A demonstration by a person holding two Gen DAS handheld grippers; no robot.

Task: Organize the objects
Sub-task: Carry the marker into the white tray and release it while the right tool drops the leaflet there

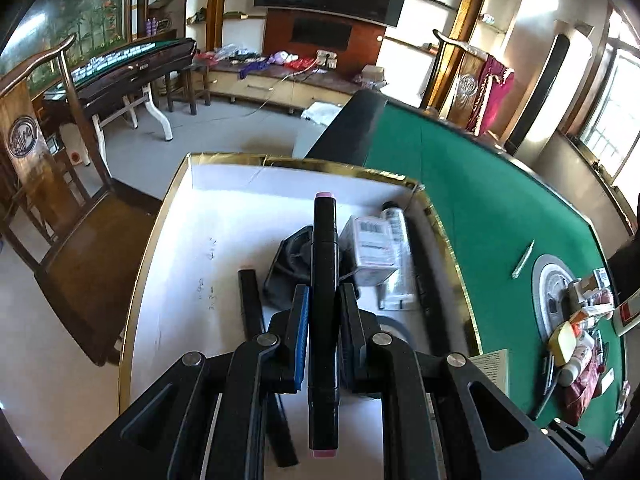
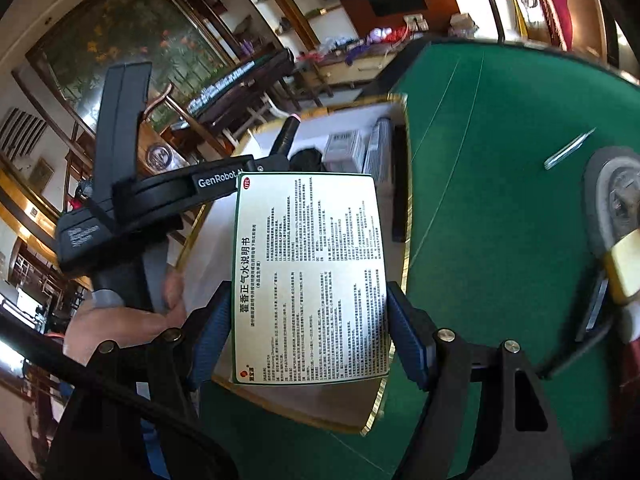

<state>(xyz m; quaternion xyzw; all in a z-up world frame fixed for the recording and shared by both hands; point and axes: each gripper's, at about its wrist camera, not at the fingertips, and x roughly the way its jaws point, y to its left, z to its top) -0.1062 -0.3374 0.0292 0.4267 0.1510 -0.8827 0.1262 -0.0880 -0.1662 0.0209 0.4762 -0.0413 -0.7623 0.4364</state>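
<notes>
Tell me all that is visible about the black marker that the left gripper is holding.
The marker is a long black pen with a squarish plastic-looking body and a pink cap tip at each end. It lies lengthwise between the fingers of the left gripper, which are shut on its middle. It points forward and down over the white box with a gold rim. From the right wrist view its pink tip sticks up above that box.
</notes>
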